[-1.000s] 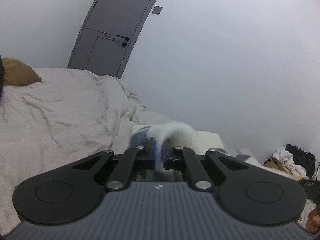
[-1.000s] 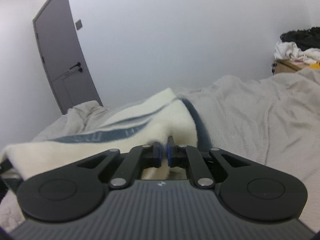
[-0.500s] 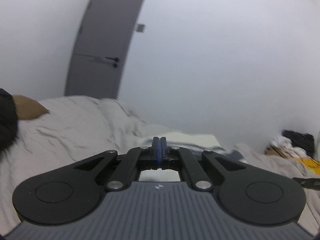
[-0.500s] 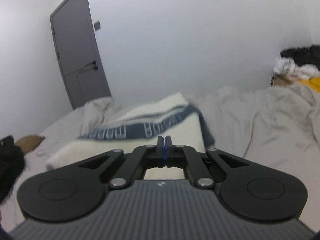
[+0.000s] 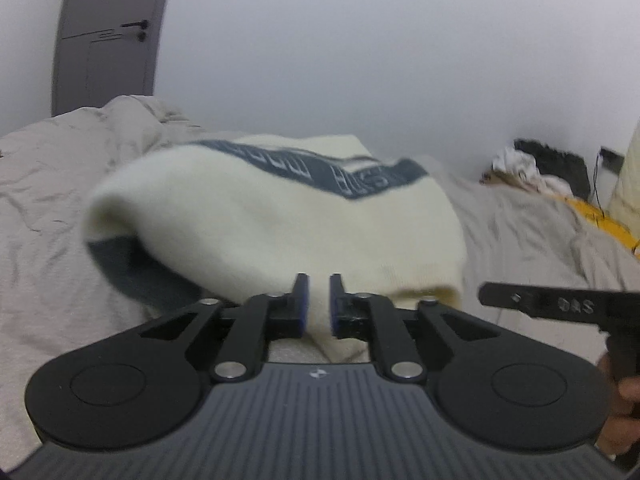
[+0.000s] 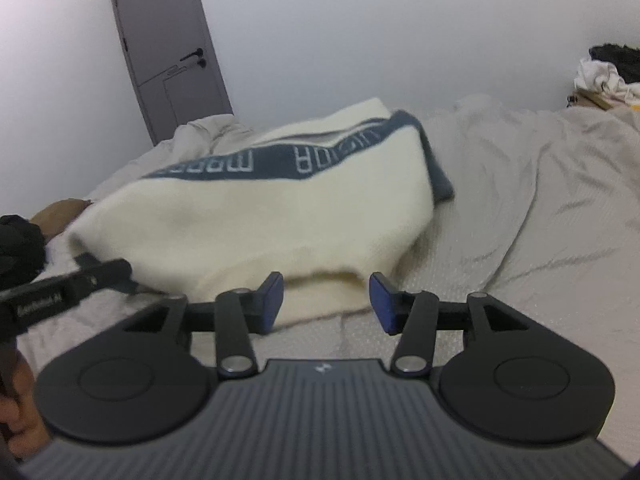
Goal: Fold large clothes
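Two sets of jaws opening over the folded cream sweater (image 5: 256, 216) on the bed (image 6: 540, 208): left gripper (image 5: 318, 300) narrow, right gripper (image 6: 326, 300) wide, neither gripping.

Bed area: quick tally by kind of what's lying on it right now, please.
Folded cream sweater with navy band: 1
Brown pillow: 1
Black garment at the left edge: 1
Grey bedcover: 1
Total: 4

Cream sweater (image 6: 248, 224), navy lettered band, folded on bed (image 6: 520, 200)
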